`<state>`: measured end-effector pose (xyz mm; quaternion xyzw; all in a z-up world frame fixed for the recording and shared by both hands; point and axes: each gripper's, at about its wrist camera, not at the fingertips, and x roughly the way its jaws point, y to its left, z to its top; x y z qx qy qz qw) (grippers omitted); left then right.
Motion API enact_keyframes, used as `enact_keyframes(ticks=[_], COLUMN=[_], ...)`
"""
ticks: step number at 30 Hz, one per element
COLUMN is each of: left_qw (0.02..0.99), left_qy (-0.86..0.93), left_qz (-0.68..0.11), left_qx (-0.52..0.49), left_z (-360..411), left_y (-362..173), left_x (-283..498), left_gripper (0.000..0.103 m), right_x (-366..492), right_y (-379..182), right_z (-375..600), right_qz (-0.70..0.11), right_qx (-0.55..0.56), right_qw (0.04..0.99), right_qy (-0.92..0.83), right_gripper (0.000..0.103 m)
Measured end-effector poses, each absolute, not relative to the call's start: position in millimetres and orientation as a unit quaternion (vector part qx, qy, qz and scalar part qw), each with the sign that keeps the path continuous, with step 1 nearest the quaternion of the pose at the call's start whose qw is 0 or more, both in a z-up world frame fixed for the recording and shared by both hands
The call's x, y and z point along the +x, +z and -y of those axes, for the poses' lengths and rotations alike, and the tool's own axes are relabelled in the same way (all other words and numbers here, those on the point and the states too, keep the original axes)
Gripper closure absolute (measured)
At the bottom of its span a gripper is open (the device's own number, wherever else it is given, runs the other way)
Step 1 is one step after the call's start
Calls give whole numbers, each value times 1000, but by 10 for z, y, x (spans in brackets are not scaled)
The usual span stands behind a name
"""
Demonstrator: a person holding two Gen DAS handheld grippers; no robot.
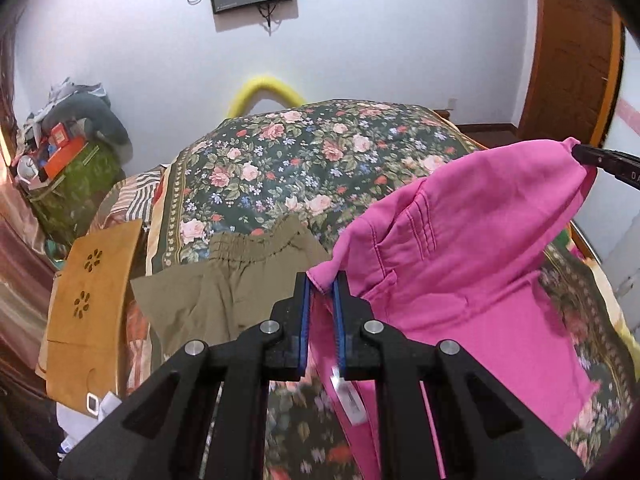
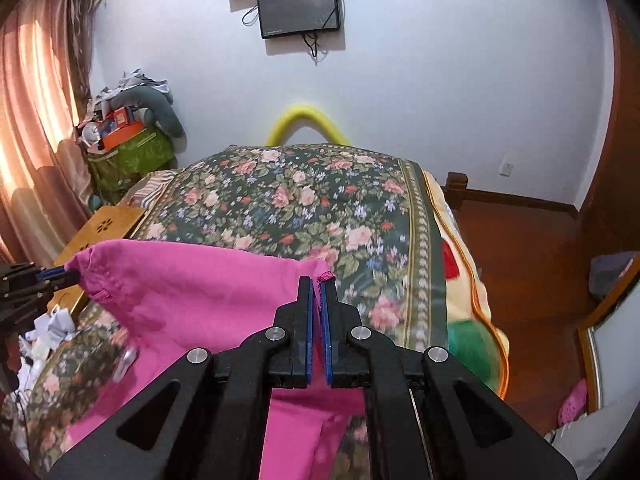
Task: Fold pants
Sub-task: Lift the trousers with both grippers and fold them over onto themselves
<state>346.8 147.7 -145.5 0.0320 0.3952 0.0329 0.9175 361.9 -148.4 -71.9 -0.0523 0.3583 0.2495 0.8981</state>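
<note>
The bright pink cotton pants [image 1: 460, 264] hang in the air above the bed, stretched by the waistband between the two grippers, with the cloth falling away below toward the flowered bedspread. The fabric is a plain vivid pink with stitched seams, a belt loop and a pocket line showing in the left wrist view, and a small white label [image 1: 350, 398] dangles from the inside of the waist near that camera. The left gripper [image 1: 321, 280], black with blue pads, is clamped tight on one corner of the waistband, a fold of pink pinched between its pads. The right gripper [image 2: 318, 282] is likewise closed on the opposite corner, a frayed pink edge poking out above its tips; in the left wrist view it shows as a dark tip at the far right end of the waistband [image 1: 592, 158]. Both grippers point downward at a slant over the bed. Beyond the left gripper a pair of olive-green pants with an elastic waist [image 1: 244, 276] lies flat on the dark floral bedspread [image 1: 304, 160]. To the left of the bed stands a light wooden panel with flower-shaped cutouts [image 1: 96, 308], and farther left a pile of clutter on a green bag [image 2: 124, 148]. At the far end a yellow foam arch [image 2: 306, 120] rises behind the bed, and two dark screens [image 2: 300, 8] hang on the white wall.
</note>
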Motion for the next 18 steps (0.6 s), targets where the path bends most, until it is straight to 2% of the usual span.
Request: enact_keyframes(ticks=[18], left_qw=[907], left_qy=[13], left_qz=[-421], left_qx=[30], left_z=[-1186], left_y=[-1830], left_x=[2448], left_gripper=[95], right_x=[2510], right_y=[-1194], right_z=[1850], right_qz=[-380], right_qx=[-63], right_qw=[890], right_qy=[245], right_gripper=[100])
